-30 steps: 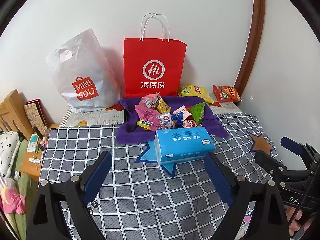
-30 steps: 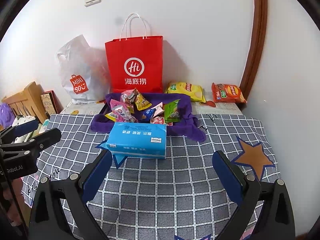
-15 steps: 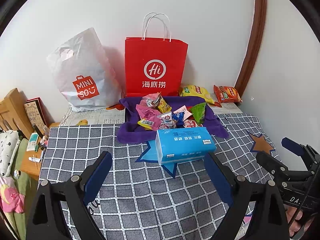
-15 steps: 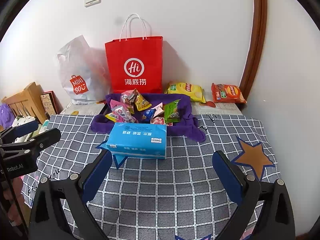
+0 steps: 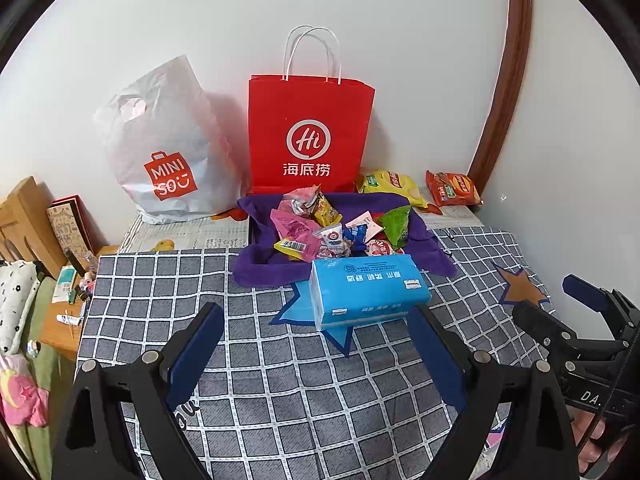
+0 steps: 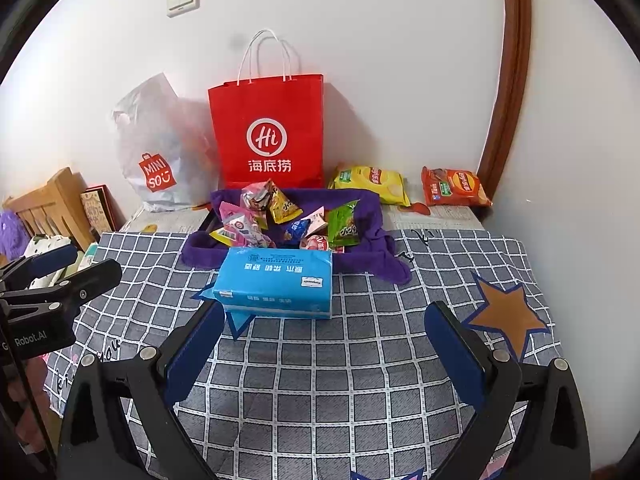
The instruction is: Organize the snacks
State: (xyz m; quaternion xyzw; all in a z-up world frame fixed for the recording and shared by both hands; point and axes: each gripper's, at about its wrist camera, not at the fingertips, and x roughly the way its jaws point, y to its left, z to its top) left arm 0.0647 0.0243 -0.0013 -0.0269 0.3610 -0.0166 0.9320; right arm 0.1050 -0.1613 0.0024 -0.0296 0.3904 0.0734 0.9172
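Several small snack packets [image 5: 320, 224] [image 6: 276, 220] lie heaped on a purple cloth-lined tray [image 5: 256, 268] [image 6: 372, 216] at the back of the checked table. A yellow chip bag [image 5: 390, 184] [image 6: 368, 182] and an orange chip bag [image 5: 452, 188] [image 6: 454, 186] lie behind it to the right. A blue tissue pack [image 5: 366, 290] [image 6: 276, 280] sits in front of the tray. My left gripper [image 5: 316, 344] is open and holds nothing, hovering short of the tissue pack. My right gripper [image 6: 324, 340] is open too, also holding nothing.
A red paper bag [image 5: 310, 132] [image 6: 268, 132] and a white plastic bag [image 5: 164, 148] [image 6: 160, 152] stand against the wall. The checked cloth [image 5: 168, 280] [image 6: 380, 360] covers the table. A wooden chair [image 5: 24, 216] and clutter sit at the left. A wall closes the right side.
Both views have barely shifted; the left gripper has eased slightly. Nothing was picked up or let go.
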